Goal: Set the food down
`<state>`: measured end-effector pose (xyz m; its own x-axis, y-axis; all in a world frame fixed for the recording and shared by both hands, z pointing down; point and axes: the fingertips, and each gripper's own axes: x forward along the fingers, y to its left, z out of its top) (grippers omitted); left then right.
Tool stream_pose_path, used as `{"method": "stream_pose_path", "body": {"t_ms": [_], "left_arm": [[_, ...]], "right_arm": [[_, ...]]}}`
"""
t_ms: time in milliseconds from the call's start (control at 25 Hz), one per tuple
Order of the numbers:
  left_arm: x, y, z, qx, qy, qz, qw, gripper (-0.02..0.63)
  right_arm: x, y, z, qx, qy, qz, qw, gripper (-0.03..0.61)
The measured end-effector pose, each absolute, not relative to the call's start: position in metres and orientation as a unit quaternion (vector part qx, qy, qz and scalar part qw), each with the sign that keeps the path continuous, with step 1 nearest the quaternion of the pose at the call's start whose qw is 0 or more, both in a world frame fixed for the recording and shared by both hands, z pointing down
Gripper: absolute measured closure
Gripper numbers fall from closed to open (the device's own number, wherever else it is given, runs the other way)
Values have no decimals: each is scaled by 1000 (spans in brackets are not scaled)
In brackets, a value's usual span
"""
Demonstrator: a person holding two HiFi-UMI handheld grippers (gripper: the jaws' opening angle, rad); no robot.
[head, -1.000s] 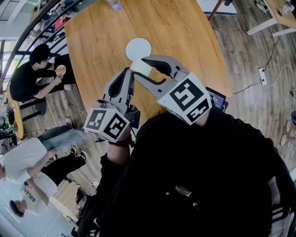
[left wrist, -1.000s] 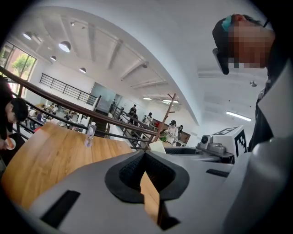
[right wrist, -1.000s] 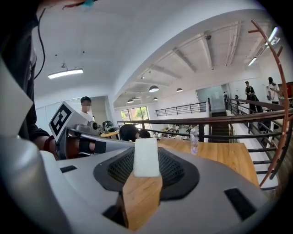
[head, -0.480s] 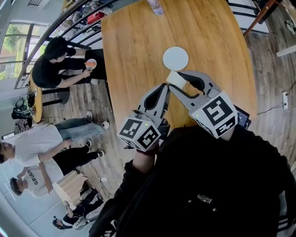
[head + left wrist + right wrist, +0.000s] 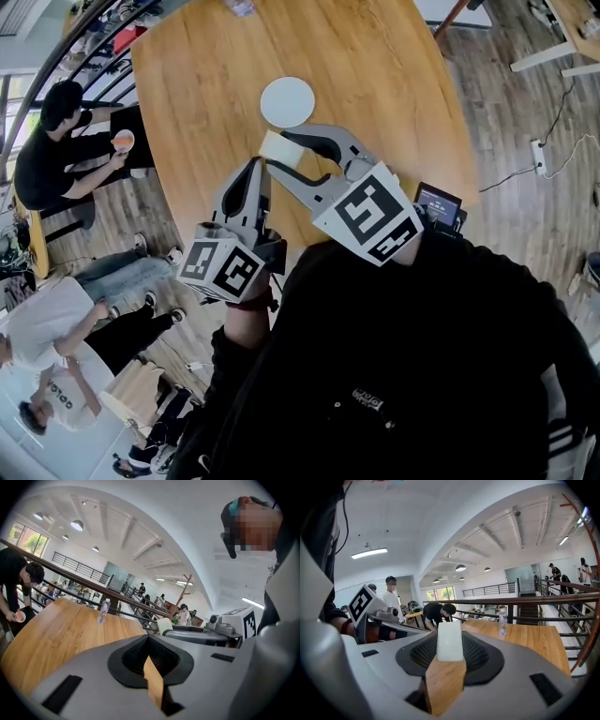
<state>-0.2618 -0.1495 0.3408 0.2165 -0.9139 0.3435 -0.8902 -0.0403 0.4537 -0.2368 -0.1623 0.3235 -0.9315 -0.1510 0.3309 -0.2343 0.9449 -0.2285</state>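
A pale, cream-white block of food (image 5: 284, 152) sits between the pads of my right gripper (image 5: 277, 148), which is shut on it over the wooden table (image 5: 206, 84). In the right gripper view the food (image 5: 449, 641) stands upright between the jaws of the right gripper (image 5: 450, 645). A round white plate (image 5: 287, 101) lies on the table just beyond the food. My left gripper (image 5: 255, 169) hangs close to the left of the right one, jaws together with nothing in them. In its own view the left gripper (image 5: 149, 656) shows only a thin sliver of table.
A clear water bottle (image 5: 502, 617) stands at the table's far end, by a dark railing (image 5: 525, 601). A small dark device with a lit screen (image 5: 439, 206) sits at the table's near right edge. Several people stand or sit left of the table (image 5: 56, 141).
Both grippers have dropped slightly toward the table, the food still held in the right one. The head view swung aside and came back.
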Motion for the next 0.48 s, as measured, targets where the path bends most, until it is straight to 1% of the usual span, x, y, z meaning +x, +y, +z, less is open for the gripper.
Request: {"method": "stream_pose_path", "body": {"t_ms": [480], "left_arm": [[-268,-154,361,700,-633,-25,330,615]], "right_arm": [[-250,-182,347,96,-970,151,163,408]]}}
